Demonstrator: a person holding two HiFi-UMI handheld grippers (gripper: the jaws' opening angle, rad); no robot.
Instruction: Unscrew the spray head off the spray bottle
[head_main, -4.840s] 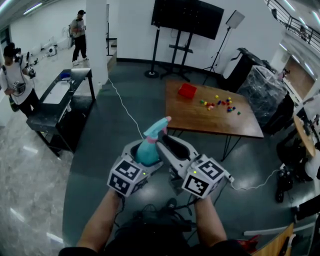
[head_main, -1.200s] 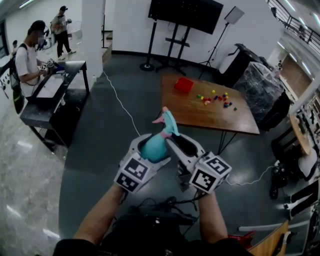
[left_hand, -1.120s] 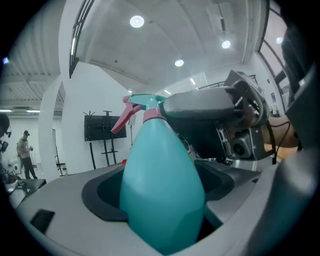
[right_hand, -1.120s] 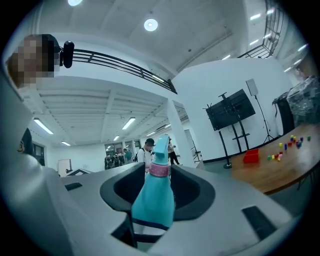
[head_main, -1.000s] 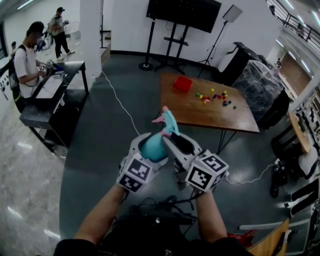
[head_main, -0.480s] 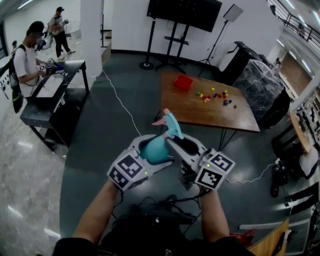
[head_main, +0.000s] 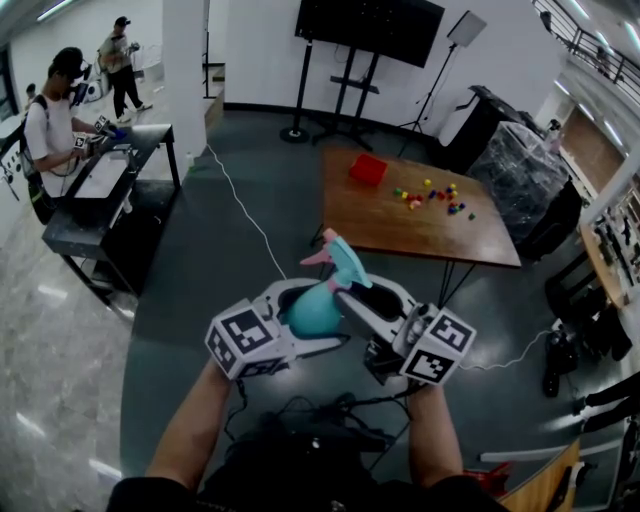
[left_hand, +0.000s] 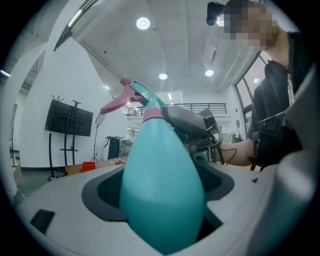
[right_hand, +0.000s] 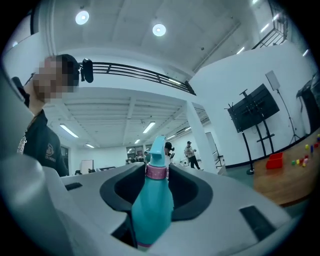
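Grey floor (head_main: 190, 290) of a wide hall lies well below the work, with a dark bench (head_main: 100, 195) and a person (head_main: 50, 130) at it on the left and a wooden bench (head_main: 420, 240) bearing a red box (head_main: 367, 169) and coloured blocks (head_main: 432, 198) further right. The spray bottle (left_hand: 161, 185) rests on neither: it is held up in the air between the two grippers. The left gripper (head_main: 318, 318) is clamped on the bottle's teal belly, which fills the gap between its jaws in the left gripper view, and serves as the anchor. Above it the spray head (head_main: 340, 262) points up and away, its pink trigger (head_main: 313, 258) to the left. The right gripper (head_main: 352, 292) comes in from the right with the neck and its pink collar (right_hand: 157, 171) between its jaws; those jaws have just been opening and stand wide, close beside the collar but, as I read it, not squeezing it. The head sits on the neck, so the step in hand looks like a re-grip midway through unscrewing, not the lift-off. The next move, I judge, calls for the right gripper to close squarely on the collar rather than the smooth taper below, then twist about the bottle's long axis while the left stops the body from turning with it.
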